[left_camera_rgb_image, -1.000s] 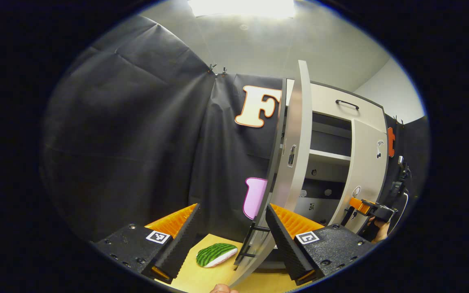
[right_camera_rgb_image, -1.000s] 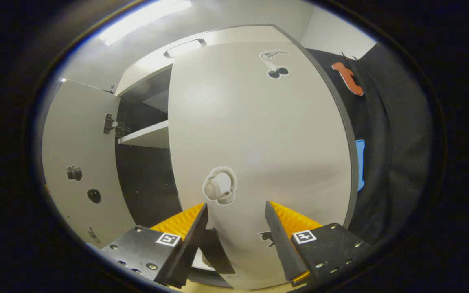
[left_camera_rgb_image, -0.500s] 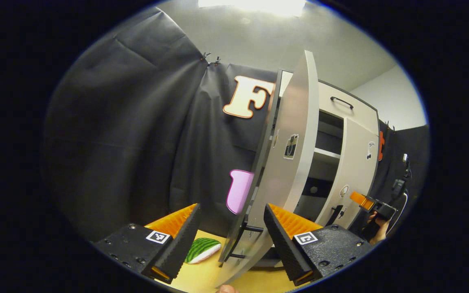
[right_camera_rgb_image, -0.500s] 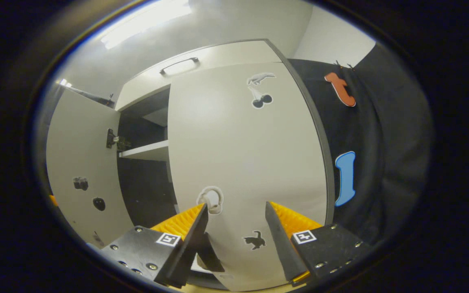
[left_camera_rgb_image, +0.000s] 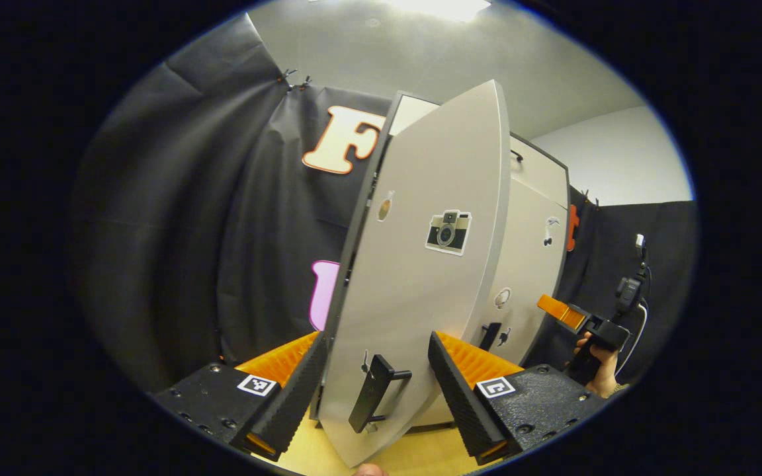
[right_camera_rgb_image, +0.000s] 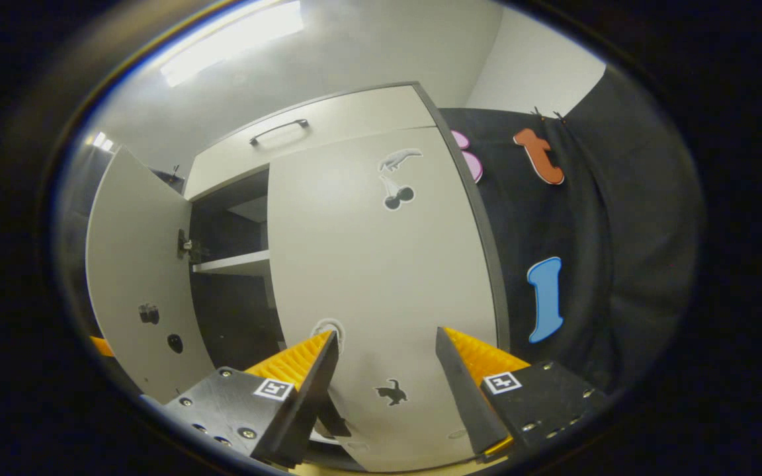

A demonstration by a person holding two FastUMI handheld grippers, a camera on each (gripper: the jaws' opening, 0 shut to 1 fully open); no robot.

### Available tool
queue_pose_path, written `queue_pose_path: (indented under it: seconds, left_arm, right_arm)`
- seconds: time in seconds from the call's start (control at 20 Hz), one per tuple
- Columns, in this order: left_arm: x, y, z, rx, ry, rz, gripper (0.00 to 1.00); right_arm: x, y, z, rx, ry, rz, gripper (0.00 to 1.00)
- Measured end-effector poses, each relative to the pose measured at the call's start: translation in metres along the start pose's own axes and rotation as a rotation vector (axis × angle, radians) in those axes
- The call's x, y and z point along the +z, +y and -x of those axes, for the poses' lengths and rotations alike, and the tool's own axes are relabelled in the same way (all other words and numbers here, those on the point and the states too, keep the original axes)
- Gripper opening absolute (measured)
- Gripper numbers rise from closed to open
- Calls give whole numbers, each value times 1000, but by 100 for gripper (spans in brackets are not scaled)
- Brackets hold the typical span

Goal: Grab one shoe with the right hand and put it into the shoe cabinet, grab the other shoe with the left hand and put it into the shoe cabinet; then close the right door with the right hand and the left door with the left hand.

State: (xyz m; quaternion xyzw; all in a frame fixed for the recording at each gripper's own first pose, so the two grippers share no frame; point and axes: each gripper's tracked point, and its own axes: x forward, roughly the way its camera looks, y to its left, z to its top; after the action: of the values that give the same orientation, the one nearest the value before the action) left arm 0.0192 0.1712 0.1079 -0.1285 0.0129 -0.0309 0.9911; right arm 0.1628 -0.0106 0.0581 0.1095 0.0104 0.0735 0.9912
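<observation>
The left gripper [left_camera_rgb_image: 376, 390] sits right up against the left door [left_camera_rgb_image: 421, 277] of the shoe cabinet [right_camera_rgb_image: 328, 129], its fingers spread wide either side of the door's lower edge, and the black handle [left_camera_rgb_image: 371, 393] stands in the gap between them — nothing is pinched, neither finger visibly presses on it. That door hangs partly swung, its outer face with a camera sticker [left_camera_rgb_image: 448, 231] turned toward the left gripper view. From the right gripper view the right door [right_camera_rgb_image: 381, 284] looks shut flush against the cabinet frame, cherries sticker [right_camera_rgb_image: 395, 192] high up, cat sticker [right_camera_rgb_image: 391, 393] low down. The right gripper [right_camera_rgb_image: 384, 390] hovers in front of it, fingers apart, holding nothing — a clear gap to the panel. Beside that door the cabinet's dark interior and one pale shelf [right_camera_rgb_image: 232, 263] are open to see; the shoes I cannot make out in there. Off to the side in the left gripper view, a hand [left_camera_rgb_image: 598, 370] holds that right gripper [left_camera_rgb_image: 569, 316] just beside the closed door.
</observation>
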Motion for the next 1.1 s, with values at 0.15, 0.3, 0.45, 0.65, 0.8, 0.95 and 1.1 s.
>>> queue_pose_path:
  seconds: [0.15,0.3,0.45,0.65,0.8,0.95,1.1]
  left_arm:
    - [-7,-18,-21,-30,1,-25,94]
    - [-17,-41,-40,-85,12,-4,95]
    - [-18,-49,-67,-84,-7,-15,94]
    - [-27,-59,-99,-93,-4,-17,95]
    - [-35,-60,-118,-87,9,-14,94]
    - [-37,-59,-129,-82,12,-12,94]
    - [-38,-56,-141,-73,12,-21,95]
  right_arm:
    - [7,-17,14,-37,-16,39,89]
    - [14,-32,30,-69,-26,71,89]
    - [22,-47,45,-100,-41,90,89]
    - [25,-68,59,-153,-41,119,89]
    - [23,-79,67,-185,-34,133,89]
    - [24,-89,75,-215,-32,145,89]
    - [27,-91,81,-232,-37,143,89]
